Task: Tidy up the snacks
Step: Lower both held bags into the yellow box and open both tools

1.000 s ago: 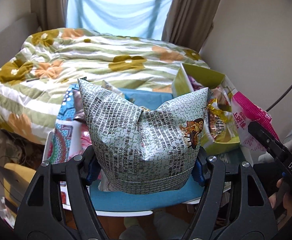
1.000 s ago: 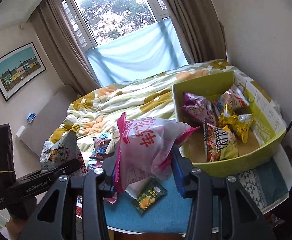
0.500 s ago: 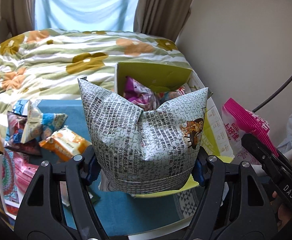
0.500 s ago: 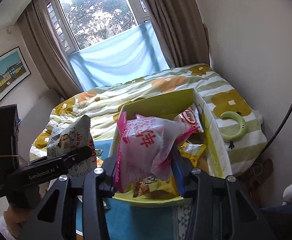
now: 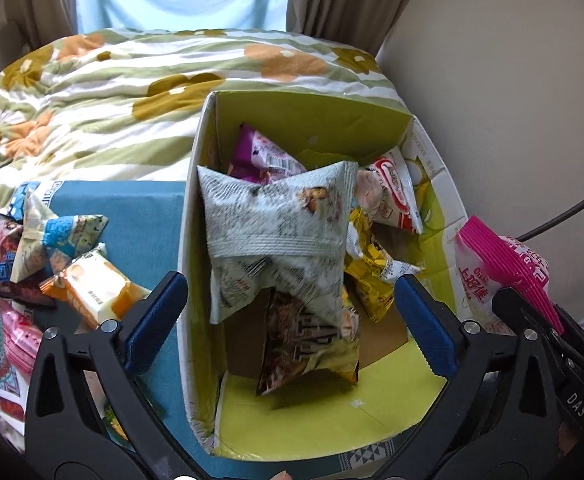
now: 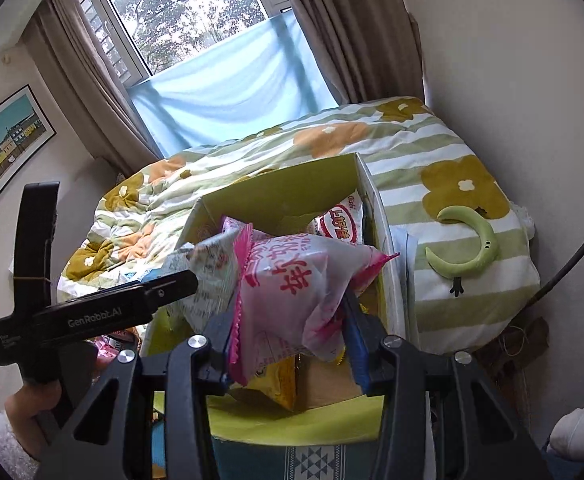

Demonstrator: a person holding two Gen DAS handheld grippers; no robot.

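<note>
My left gripper (image 5: 288,312) is open above the green-lined cardboard box (image 5: 332,412). The grey-green printed snack bag (image 5: 280,236) is blurred and free of the jaws, over the box among purple, red-white, yellow and brown packets. My right gripper (image 6: 288,344) is shut on a pink-and-white snack bag (image 6: 296,292), held over the box's (image 6: 276,192) near edge. That bag also shows at the right of the left wrist view (image 5: 504,268). The left gripper's body shows in the right wrist view (image 6: 92,316).
Loose snacks lie left of the box on the blue cloth (image 5: 132,216): an orange packet (image 5: 92,292), a blue-white one (image 5: 52,236). A flowered quilt (image 5: 132,92) covers the bed behind. A green crescent toy (image 6: 468,248) lies on the bed. A wall stands to the right.
My left gripper has opened and let go of the grey-green bag, which drops into the box. Both grippers have moved right, over the box; the right still holds the pink bag.
</note>
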